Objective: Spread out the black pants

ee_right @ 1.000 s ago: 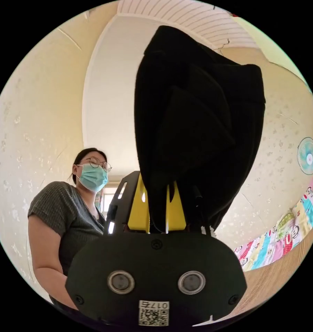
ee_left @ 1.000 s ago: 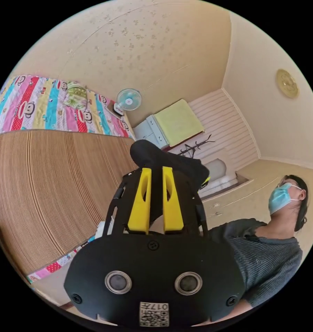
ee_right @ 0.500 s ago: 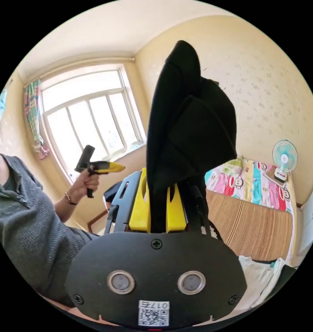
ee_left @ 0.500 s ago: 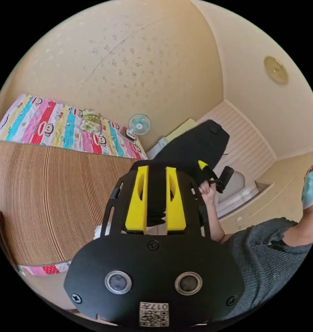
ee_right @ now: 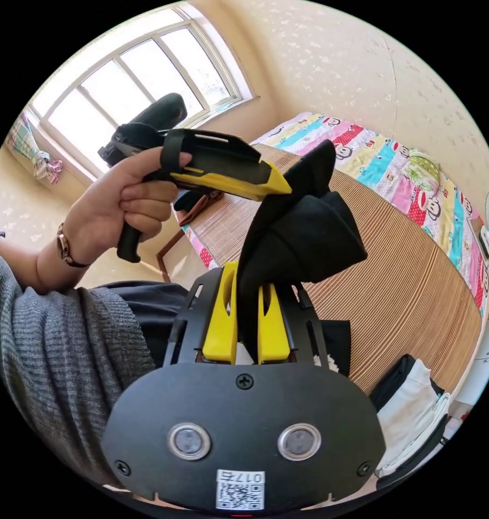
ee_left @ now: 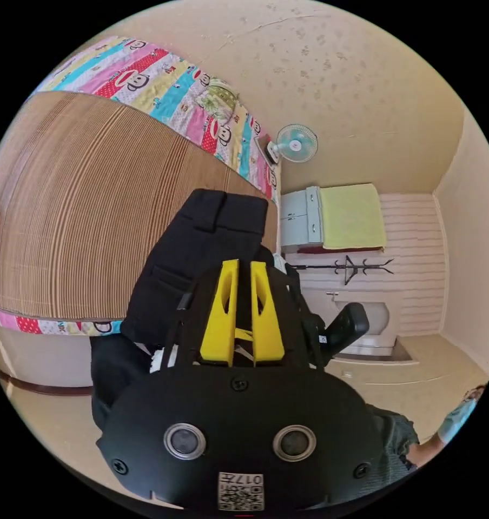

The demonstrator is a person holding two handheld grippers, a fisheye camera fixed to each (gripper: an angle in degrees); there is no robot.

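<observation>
The right gripper's (ee_right: 247, 278) yellow fingers clamp a bunched fold of the black cloth pants (ee_right: 296, 232). The left gripper's (ee_left: 243, 270) fingers pinch the pants' other end above the bed's ribbed brown mat (ee_left: 87, 205).

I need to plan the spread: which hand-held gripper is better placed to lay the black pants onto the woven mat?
Probably the left. The left hand-held gripper pinches the black pants right over the woven mat; the right hand-held gripper holds its bunched end nearer the mat's edge.

Black pants (ee_left: 201, 254) now lower, toward the bed (ee_left: 93, 205).
</observation>
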